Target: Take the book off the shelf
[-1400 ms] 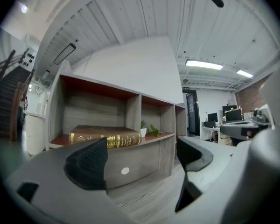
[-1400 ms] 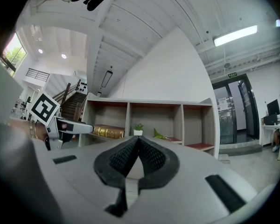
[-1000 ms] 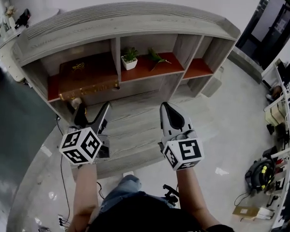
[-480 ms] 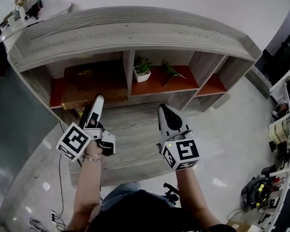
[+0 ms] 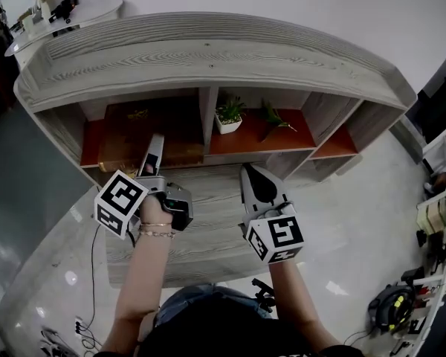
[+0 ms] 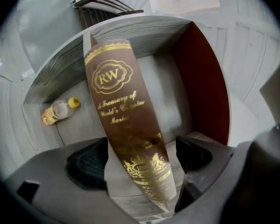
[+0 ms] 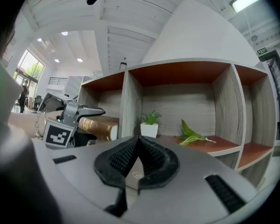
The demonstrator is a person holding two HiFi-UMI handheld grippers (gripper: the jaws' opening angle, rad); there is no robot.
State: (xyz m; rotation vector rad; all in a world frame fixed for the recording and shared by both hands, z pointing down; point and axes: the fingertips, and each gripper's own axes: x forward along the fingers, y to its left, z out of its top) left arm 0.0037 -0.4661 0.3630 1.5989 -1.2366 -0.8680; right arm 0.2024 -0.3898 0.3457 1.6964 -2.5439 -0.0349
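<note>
A thick brown book with gold lettering lies flat in the left compartment of the grey shelf unit. My left gripper, turned on its side, reaches onto the book's near edge. In the left gripper view the book stands between the two jaws of my left gripper; they are spread wide, one close to each cover. My right gripper hovers shut in front of the middle compartment, holding nothing. The right gripper looks at the book and the left gripper.
A small potted plant and a loose green leaf sprig sit in the middle compartment. A plastic bottle lies on a surface beyond the book. The shelf's lower grey ledge runs under both grippers. Office clutter stands at the right.
My left gripper rolled onto its side and moved forward until its jaws straddle the book's edge. The right gripper stayed roughly in place, and the head view shifted slightly.
</note>
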